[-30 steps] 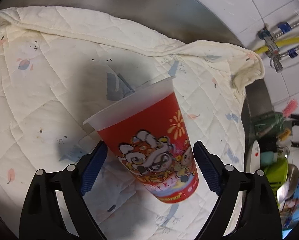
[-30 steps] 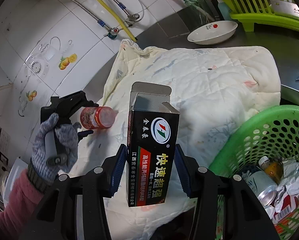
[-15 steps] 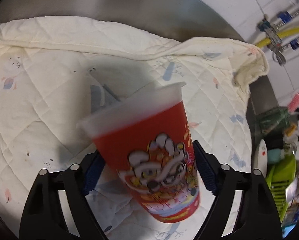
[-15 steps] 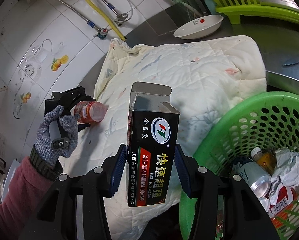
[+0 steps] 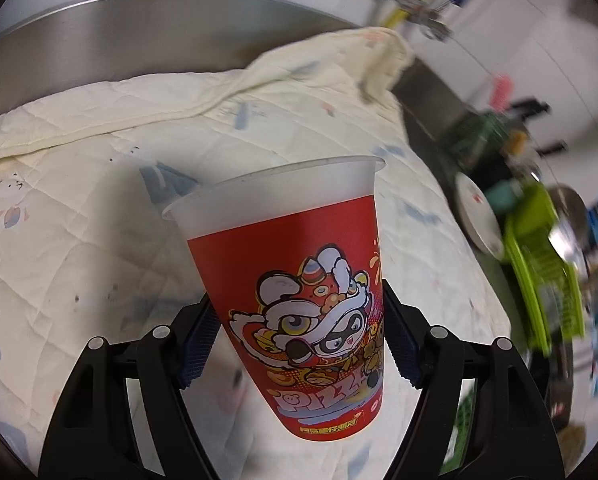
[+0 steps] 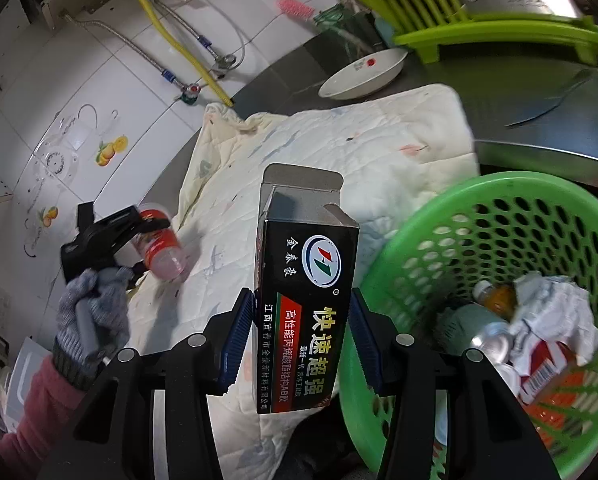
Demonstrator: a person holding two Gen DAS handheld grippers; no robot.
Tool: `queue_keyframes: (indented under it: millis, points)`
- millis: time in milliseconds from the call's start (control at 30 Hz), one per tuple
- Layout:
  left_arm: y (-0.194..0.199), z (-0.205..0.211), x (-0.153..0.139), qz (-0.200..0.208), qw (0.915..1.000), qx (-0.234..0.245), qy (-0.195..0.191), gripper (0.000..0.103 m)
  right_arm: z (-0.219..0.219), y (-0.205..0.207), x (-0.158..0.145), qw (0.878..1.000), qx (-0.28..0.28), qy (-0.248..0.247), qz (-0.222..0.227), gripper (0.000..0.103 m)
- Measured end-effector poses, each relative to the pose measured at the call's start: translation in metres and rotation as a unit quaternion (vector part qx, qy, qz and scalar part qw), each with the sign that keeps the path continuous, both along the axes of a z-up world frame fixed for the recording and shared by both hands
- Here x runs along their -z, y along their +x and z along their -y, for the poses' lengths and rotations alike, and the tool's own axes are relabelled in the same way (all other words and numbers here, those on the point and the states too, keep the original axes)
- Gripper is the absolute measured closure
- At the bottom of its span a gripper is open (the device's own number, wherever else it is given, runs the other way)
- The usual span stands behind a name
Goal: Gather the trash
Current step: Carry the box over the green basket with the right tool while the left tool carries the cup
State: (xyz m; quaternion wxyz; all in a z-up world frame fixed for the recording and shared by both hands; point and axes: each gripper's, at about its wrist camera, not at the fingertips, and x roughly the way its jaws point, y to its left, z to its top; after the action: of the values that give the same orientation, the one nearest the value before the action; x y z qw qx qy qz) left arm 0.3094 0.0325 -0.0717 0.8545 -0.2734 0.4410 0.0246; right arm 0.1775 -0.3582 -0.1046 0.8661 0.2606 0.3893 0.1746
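My left gripper (image 5: 299, 344) is shut on a red plastic cup (image 5: 299, 280) with a cartoon lion print, held above the cream quilted cloth (image 5: 79, 200). The right wrist view shows that cup (image 6: 159, 246) lifted off the cloth in the left gripper (image 6: 139, 228). My right gripper (image 6: 301, 340) is shut on a black cardboard glue box (image 6: 307, 288) with its top flap open, held upright just left of the green trash basket (image 6: 499, 216). The basket holds a can, a small bottle and crumpled paper.
The cloth (image 6: 339, 152) covers a steel counter (image 6: 539, 92). A white dish (image 6: 363, 74), a knife (image 6: 551, 100) and a green dish rack (image 6: 479, 4) stand behind it. Pipes and a tiled wall (image 6: 99, 92) are at the back left.
My left gripper has closed on the red cup and lifted it off the cloth, swinging right. My right gripper has carried the box closer to the basket.
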Motion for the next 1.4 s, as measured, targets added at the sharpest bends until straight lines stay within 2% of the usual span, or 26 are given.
queue_keyframes:
  millis: [133,233,400,800,967,1200,1333,1400]
  points:
    - [-0.024,0.013,-0.009,0.015,0.9989,0.044,-0.001,0.031,0.014,-0.016,-0.004,1.000,0.028,-0.009,0.000,0.056]
    - [-0.043,0.028,-0.018,0.032,0.9962,0.080,0.009,0.030,0.025,-0.030,-0.006,0.998,0.054,-0.032,0.002,0.056]
    - [-0.066,0.047,-0.027,0.049,0.9911,0.124,0.003,0.030,0.040,-0.050,-0.006,0.993,0.090,-0.071,-0.002,0.056]
    - [-0.098,0.118,-0.039,0.069,0.9716,0.226,0.006,0.030,0.063,-0.075,0.007,0.978,0.151,-0.145,-0.021,0.056]
    - [-0.103,0.150,-0.037,0.067,0.9637,0.259,0.008,0.030,0.073,-0.075,0.016,0.973,0.167,-0.159,-0.032,0.055]
    - [-0.106,0.193,-0.037,0.069,0.9516,0.299,0.023,0.030,0.085,-0.074,0.028,0.972,0.173,-0.150,-0.043,0.054]
    - [-0.103,0.217,-0.030,0.061,0.9453,0.319,0.034,0.030,0.087,-0.075,0.031,0.974,0.170,-0.147,-0.044,0.046]
    - [-0.102,0.227,-0.026,0.055,0.9426,0.327,0.037,0.030,0.088,-0.077,0.032,0.974,0.169,-0.147,-0.043,0.046]
